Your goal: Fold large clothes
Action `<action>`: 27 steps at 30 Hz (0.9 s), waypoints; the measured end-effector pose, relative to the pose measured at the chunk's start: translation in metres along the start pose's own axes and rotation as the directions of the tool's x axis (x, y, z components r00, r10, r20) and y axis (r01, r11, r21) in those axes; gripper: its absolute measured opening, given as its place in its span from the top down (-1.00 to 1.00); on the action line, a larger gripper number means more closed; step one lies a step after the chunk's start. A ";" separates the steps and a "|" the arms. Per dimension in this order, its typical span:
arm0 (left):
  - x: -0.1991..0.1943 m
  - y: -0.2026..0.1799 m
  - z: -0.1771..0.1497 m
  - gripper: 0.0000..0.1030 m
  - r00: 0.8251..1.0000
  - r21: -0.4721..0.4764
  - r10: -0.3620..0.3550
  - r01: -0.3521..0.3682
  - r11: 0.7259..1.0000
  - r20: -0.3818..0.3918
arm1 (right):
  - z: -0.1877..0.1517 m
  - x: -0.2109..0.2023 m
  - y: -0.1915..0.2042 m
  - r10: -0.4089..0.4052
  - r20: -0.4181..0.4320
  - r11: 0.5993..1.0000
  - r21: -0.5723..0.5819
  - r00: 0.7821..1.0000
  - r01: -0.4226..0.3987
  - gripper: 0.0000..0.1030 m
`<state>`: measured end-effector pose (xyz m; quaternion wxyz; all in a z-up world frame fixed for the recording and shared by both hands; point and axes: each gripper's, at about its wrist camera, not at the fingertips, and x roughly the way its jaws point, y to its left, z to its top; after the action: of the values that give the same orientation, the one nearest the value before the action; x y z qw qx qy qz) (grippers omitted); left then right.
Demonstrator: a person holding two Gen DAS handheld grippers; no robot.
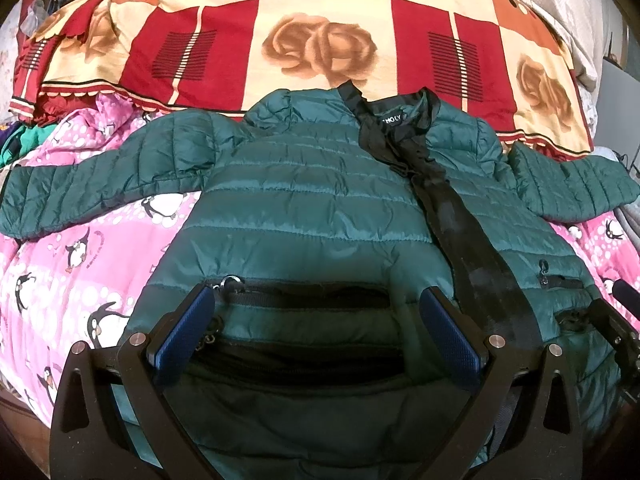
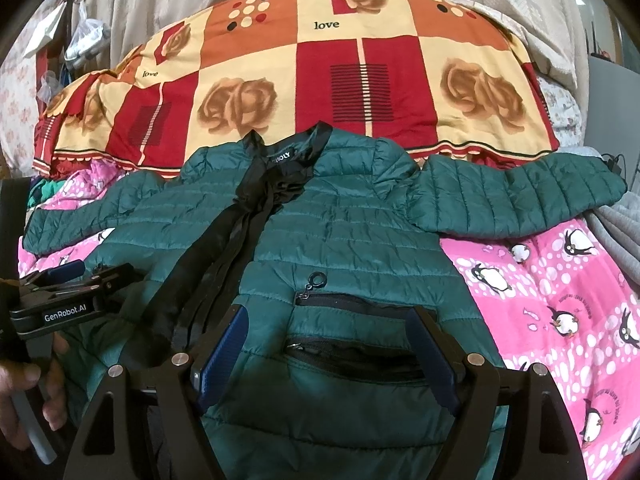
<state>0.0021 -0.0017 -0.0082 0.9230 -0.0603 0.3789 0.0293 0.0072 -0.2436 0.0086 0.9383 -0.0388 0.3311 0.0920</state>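
Note:
A dark green quilted puffer jacket [image 1: 304,200] lies front up on the bed, both sleeves spread sideways, its black lining showing along the open front. It also shows in the right wrist view [image 2: 340,240]. My left gripper [image 1: 316,312] is open, low over the jacket's left pocket zip near the hem. My right gripper [image 2: 328,328] is open, low over the right pocket zip. The left gripper shows at the left edge of the right wrist view [image 2: 76,276], and the right gripper at the right edge of the left wrist view [image 1: 608,320].
A pink penguin-print blanket [image 2: 560,300] covers the bed under the jacket. A red, orange and cream rose-print quilt [image 1: 320,40] lies behind the collar. Grey cloth [image 2: 624,232] lies at the right edge. Clutter stands at the far left [image 2: 76,40].

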 end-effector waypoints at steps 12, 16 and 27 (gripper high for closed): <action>0.001 -0.005 -0.007 -0.99 1.000 0.027 0.002 -0.002 1.000 0.004 | -0.001 0.003 0.006 -0.001 -0.008 1.000 -0.017 1.000 0.001 -0.54; 0.002 -0.006 -0.006 -0.99 1.000 0.024 0.000 0.000 1.000 -0.003 | -0.001 0.003 0.009 -0.005 -0.010 1.000 -0.029 1.000 0.005 -0.54; 0.000 -0.007 -0.005 -0.99 1.000 0.032 0.005 -0.005 0.999 0.001 | -0.001 0.003 0.009 -0.006 -0.010 1.000 -0.030 1.000 0.006 -0.54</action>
<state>-0.0003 -0.0092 -0.0113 0.9240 -0.0444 0.3789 0.0254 0.0070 -0.2342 0.0055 0.9362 -0.0542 0.3342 0.0939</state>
